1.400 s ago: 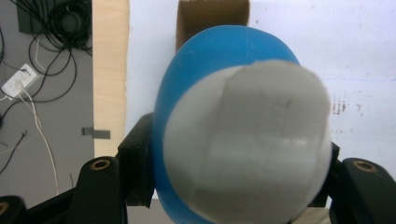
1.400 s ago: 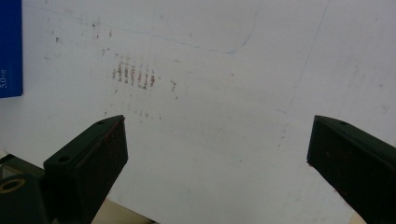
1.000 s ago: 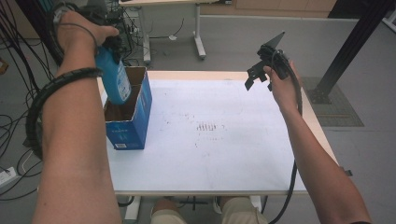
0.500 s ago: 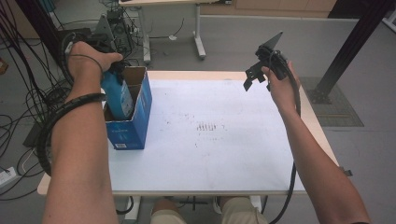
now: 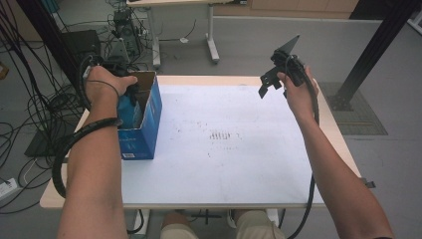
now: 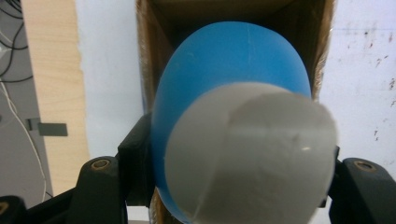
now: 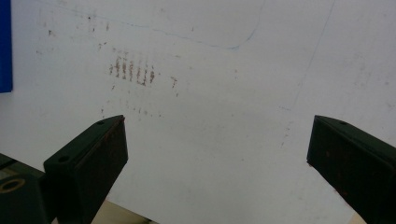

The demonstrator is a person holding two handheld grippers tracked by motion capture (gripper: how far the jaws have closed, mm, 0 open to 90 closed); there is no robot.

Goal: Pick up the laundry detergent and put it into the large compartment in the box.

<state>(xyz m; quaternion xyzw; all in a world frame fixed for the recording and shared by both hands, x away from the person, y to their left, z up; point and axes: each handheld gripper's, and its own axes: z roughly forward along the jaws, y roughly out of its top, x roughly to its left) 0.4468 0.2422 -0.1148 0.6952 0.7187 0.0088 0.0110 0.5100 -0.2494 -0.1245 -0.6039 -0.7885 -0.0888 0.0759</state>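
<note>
A blue bottle [image 6: 233,70] with a pale grey cap [image 6: 252,158] is gripped between the jaws of my left gripper [image 6: 236,172], just below the cap. In the high view the bottle [image 5: 128,112] stands mostly inside an open blue cardboard box [image 5: 144,134] at the table's left side, with my left gripper [image 5: 130,93] just above the box's opening. The box's brown inner walls [image 6: 154,56] surround the bottle. My right gripper [image 5: 268,82] hovers open above the table's far right, and nothing lies between its jaws [image 7: 217,135].
The white tabletop [image 5: 229,149] carries faint brown smudges [image 7: 133,70] near its middle. A corner of the blue box [image 7: 4,46] shows at the left edge of the right gripper view. Cables and desk legs [image 5: 211,35] lie on the floor beyond the table.
My left gripper has come down with the blue bottle, sinking it from above the box into the box. The right gripper has stayed nearly in place, open.
</note>
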